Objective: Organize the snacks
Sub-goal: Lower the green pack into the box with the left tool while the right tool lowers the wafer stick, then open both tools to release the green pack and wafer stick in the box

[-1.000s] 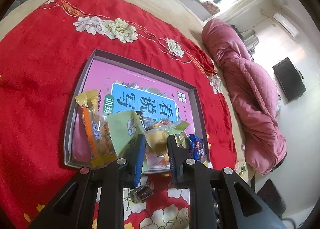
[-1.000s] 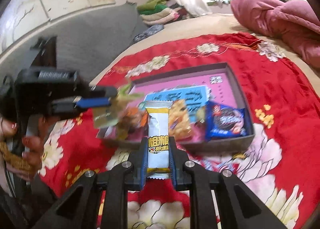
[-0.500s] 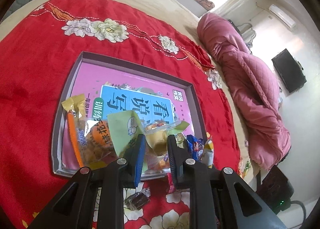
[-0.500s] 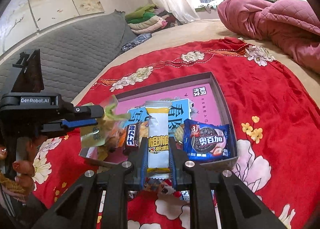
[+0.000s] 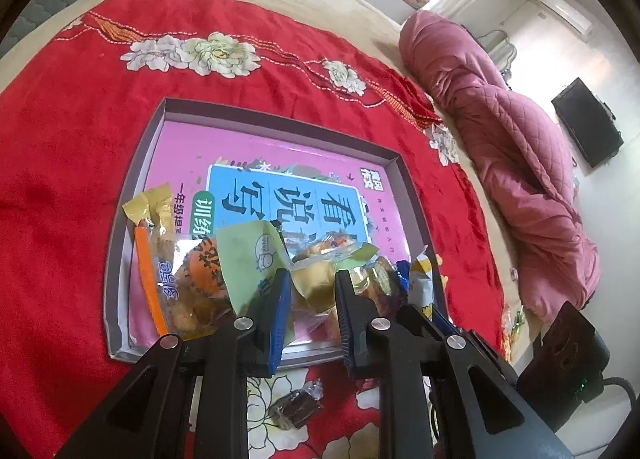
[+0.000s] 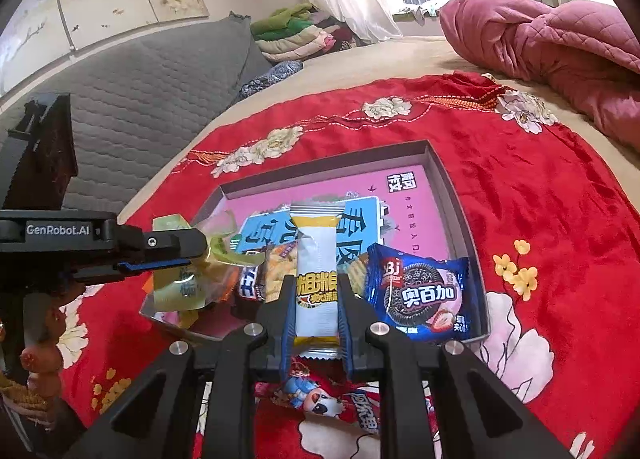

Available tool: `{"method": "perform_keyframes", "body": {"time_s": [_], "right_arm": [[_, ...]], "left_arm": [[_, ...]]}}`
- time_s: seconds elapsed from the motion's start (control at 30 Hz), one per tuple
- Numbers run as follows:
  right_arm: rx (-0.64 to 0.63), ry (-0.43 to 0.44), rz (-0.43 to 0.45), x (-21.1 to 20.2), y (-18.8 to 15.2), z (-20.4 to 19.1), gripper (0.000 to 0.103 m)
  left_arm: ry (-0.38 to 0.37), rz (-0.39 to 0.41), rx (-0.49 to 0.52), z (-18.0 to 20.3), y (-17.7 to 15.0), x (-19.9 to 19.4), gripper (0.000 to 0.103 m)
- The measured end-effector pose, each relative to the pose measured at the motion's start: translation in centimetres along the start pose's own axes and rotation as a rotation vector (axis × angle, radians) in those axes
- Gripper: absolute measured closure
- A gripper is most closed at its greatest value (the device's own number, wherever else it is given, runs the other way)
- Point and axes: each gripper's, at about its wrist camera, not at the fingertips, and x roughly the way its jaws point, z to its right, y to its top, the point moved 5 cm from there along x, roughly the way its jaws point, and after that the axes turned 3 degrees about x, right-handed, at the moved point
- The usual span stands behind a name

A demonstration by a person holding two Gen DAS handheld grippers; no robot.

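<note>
Well, both tongs hang over the near edge of the tray (image 6: 460,211) on the red blanket (image 6: 540,187). Left tongs (image 5: 308,291) clamp a green pouch (image 5: 256,255) above the tray's snacks; right tongs (image 6: 316,299) pinch a white-and-yellow bar (image 6: 316,259) upright, just beside the blue cookie pack (image 6: 420,295) lying inside.

The far half of the box (image 6: 448,183) is bare pink floor — open to a gripper from above. Its near edge is crowded: orange snack bag (image 5: 180,279), cookie pack (image 6: 420,291), both held packets. Loose wrappers (image 6: 332,403) lie on the red blanket (image 6: 540,187) just before it.
</note>
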Motion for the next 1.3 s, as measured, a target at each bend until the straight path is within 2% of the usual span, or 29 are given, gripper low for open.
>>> {"method": "perform_keyframes", "body": {"time_s": [0.43,1.3], "right_arm": [[-0.047,-0.068,-0.021,1.4,-0.4,0.1,0.084],[-0.04,-0.078,0.007,1.2,-0.2,0.3,0.084]], "left_arm": [[0.019,-0.015,-0.002,-0.3,-0.4,0.9,0.081],[0.014,0.004,-0.012,-0.9,-0.2,-0.3,0.081]]}}
